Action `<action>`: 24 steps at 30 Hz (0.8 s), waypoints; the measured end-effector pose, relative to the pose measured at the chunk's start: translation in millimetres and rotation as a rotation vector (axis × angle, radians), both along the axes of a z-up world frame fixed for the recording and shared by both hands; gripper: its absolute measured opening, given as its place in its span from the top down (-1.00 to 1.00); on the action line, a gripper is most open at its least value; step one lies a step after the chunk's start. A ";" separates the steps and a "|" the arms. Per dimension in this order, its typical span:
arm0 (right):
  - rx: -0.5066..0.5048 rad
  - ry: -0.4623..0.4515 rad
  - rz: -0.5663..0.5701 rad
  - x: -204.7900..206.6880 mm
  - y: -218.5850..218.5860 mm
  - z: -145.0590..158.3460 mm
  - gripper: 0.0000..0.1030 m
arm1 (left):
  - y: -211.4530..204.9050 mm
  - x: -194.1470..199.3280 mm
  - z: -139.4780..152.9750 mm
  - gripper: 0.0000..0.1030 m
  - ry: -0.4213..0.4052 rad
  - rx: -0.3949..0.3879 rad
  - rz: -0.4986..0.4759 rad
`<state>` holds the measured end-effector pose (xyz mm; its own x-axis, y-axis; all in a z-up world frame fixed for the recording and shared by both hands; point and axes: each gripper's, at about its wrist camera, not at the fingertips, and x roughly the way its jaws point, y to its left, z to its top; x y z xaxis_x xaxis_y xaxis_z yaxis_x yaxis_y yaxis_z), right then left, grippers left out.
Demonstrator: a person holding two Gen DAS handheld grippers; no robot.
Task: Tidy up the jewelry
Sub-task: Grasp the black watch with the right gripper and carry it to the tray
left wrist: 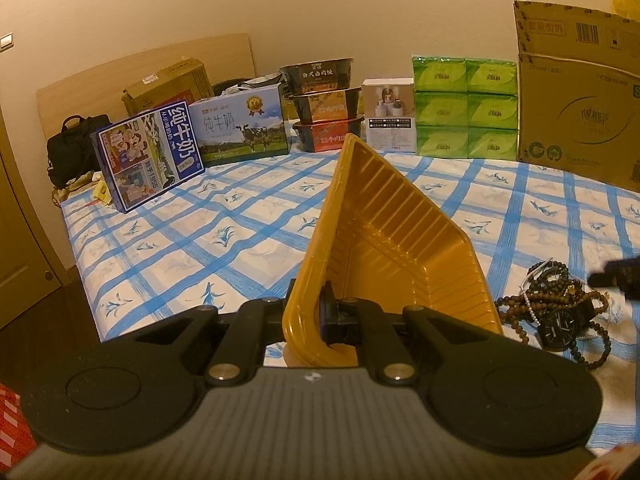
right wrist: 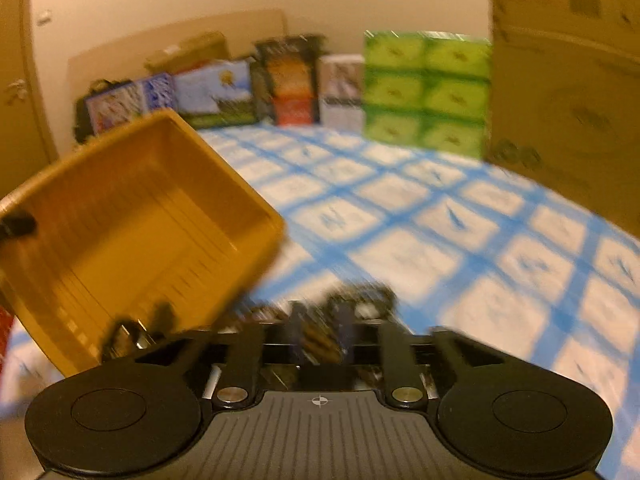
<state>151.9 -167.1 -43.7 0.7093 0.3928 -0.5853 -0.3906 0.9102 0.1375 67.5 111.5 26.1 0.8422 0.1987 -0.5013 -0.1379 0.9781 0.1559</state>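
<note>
My left gripper (left wrist: 316,316) is shut on the rim of a yellow ribbed plastic tray (left wrist: 384,236) and holds it tilted up on edge above the blue-checked tablecloth (left wrist: 200,240). A tangle of dark bead bracelets and a black wristwatch (left wrist: 560,312) lies on the cloth to the tray's right. In the blurred right wrist view the tray (right wrist: 132,220) is tilted at the left. My right gripper (right wrist: 320,332) is shut on some of the dark jewelry (right wrist: 320,340), with more of the pile (right wrist: 360,296) just ahead.
Milk cartons (left wrist: 240,128), stacked noodle bowls (left wrist: 324,108), a white box (left wrist: 388,114), green tissue packs (left wrist: 464,108) and a large cardboard box (left wrist: 580,100) line the far edge. A black bag (left wrist: 72,148) is at the far left.
</note>
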 end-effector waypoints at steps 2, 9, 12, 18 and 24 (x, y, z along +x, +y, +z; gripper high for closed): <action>-0.017 0.012 -0.012 -5.7 -7.5 -8.5 0.09 | 0.0 0.0 0.1 0.86 0.000 0.000 0.000; -0.045 0.025 0.074 -20.5 5.4 -19.4 0.09 | -0.5 0.8 -0.1 0.87 0.001 0.002 0.000; -0.124 0.016 0.118 -14.9 22.8 -25.5 0.04 | -0.4 0.8 -0.1 0.87 0.000 0.002 0.000; -0.122 0.038 0.087 1.8 23.1 -34.6 -0.47 | 1.0 0.8 -1.2 0.87 0.001 -0.002 0.003; -0.049 0.130 0.076 13.1 16.6 -40.5 -0.16 | 1.0 0.9 -1.2 0.87 0.000 0.000 0.003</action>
